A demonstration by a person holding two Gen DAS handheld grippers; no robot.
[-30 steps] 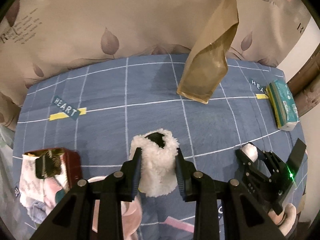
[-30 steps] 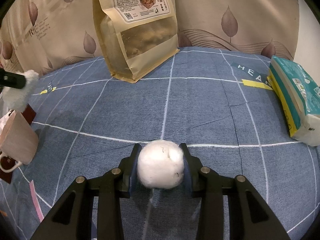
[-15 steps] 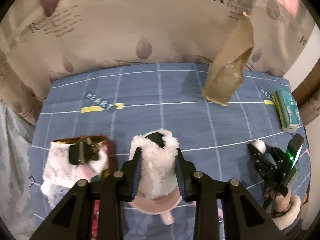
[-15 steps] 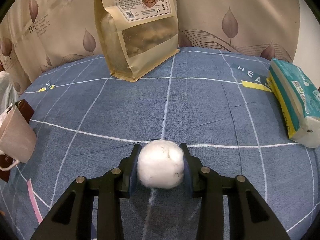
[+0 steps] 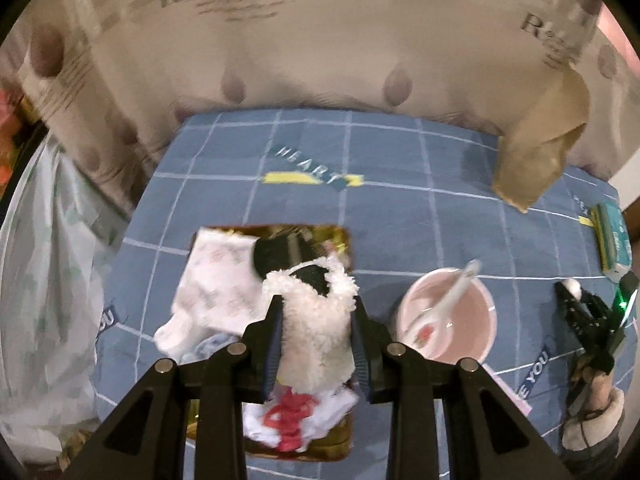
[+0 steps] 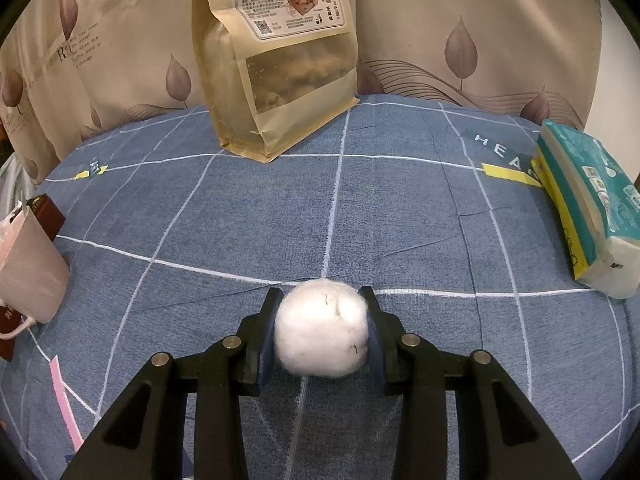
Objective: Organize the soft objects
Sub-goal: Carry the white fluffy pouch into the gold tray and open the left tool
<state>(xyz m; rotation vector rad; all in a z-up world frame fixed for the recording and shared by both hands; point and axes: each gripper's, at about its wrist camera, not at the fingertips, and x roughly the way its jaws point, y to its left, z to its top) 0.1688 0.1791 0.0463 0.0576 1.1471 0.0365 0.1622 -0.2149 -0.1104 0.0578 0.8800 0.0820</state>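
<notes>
The left gripper (image 5: 316, 336) is clamped on a fluffy white pouch (image 5: 310, 332), held above a dark red box (image 5: 320, 240) already filled with a white cloth (image 5: 216, 280) and a red-and-white bundle (image 5: 296, 416). Just right of the box stands a pink cup (image 5: 448, 320) with a spoon (image 5: 452, 296) in it. The right gripper (image 6: 320, 330) is clamped on a white cotton ball (image 6: 320, 330) low over the blue checked sheet (image 6: 400, 208), with a paper food bag (image 6: 280, 60) beyond and a tissue pack (image 6: 588, 208) to the right.
</notes>
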